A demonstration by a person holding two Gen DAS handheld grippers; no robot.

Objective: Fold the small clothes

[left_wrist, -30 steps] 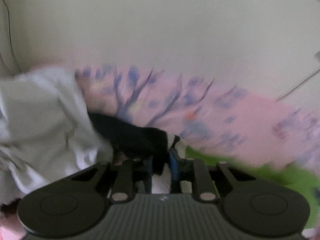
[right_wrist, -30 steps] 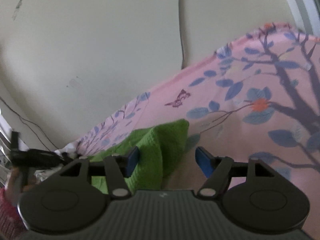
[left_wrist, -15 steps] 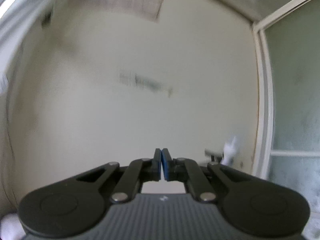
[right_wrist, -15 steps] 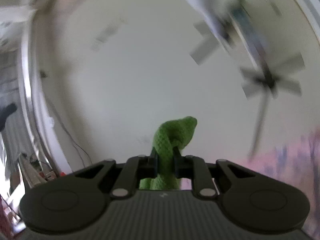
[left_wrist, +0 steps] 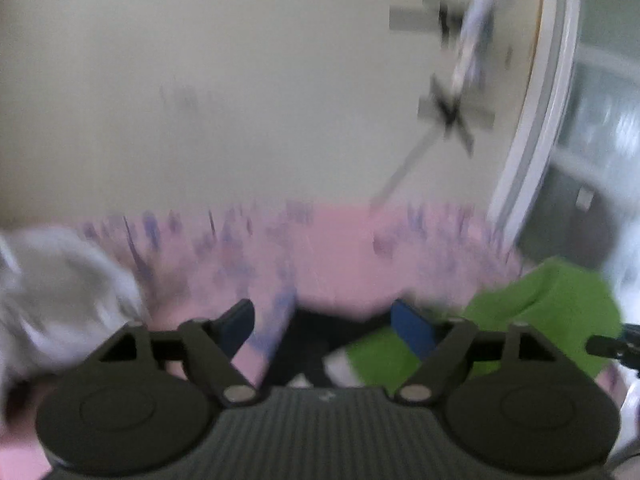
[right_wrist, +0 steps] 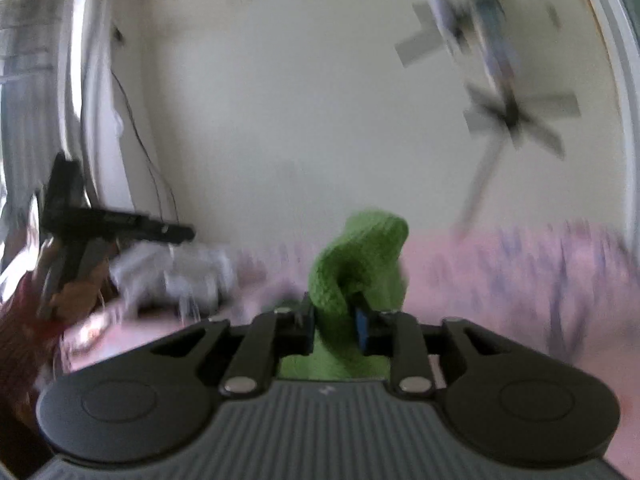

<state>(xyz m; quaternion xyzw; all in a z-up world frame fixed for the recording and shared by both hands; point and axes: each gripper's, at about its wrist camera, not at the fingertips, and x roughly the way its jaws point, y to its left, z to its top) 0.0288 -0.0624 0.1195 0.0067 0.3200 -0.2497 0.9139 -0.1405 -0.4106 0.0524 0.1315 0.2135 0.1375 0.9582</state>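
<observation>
Green knit garment: pinched upright in right hand-held gripper, jaws just eased wider, above pink floral bedsheet; left hand-held gripper, shut half a second ago, now spread empty, garment at its three o'clock, fold unstarted.

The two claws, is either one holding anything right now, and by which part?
The right claw pinches the green knitted cloth at a bunched fold. The left claw, whose jaws have just been opening, holds nothing.
</observation>
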